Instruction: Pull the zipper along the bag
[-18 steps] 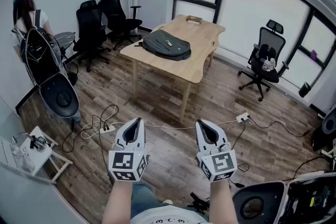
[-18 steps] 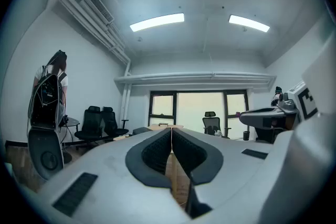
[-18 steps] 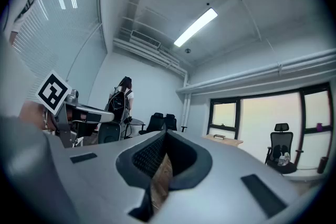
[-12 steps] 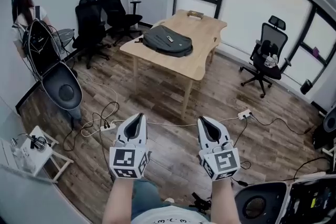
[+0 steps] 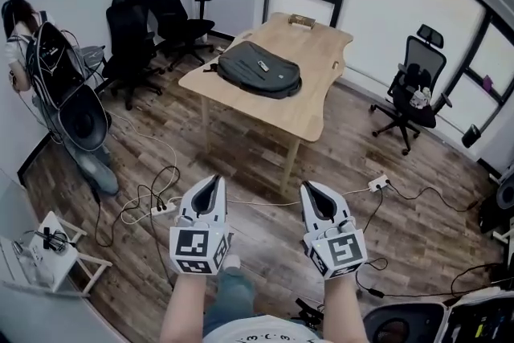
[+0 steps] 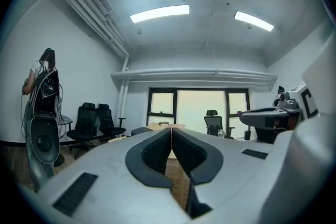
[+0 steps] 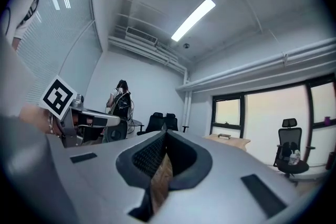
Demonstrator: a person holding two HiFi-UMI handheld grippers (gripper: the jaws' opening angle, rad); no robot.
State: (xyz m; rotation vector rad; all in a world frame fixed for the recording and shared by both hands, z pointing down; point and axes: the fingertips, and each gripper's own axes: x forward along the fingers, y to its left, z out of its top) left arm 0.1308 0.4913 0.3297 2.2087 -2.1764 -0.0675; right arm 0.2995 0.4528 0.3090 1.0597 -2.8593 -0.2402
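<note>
Far left stood a person (image 5: 18, 40) and black chairs (image 5: 136, 32). Near, the left gripper (image 5: 212, 182) and right gripper (image 5: 310, 189) were both closed and empty. Cables (image 5: 148, 197) crossed the floor between them and the far table (image 5: 309, 112) bearing the bag (image 5: 259, 70). Another chair (image 5: 418, 84) stood right.

Dark grey bag (image 5: 259, 69) flat on wooden table (image 5: 309, 104)

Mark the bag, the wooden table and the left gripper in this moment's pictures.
bag (image 5: 257, 75), head view, middle of its dark upper side.
wooden table (image 5: 312, 96), head view, bare tabletop to the right of the bag.
left gripper (image 5: 211, 182), head view, the tip where its shut jaws meet.
</note>
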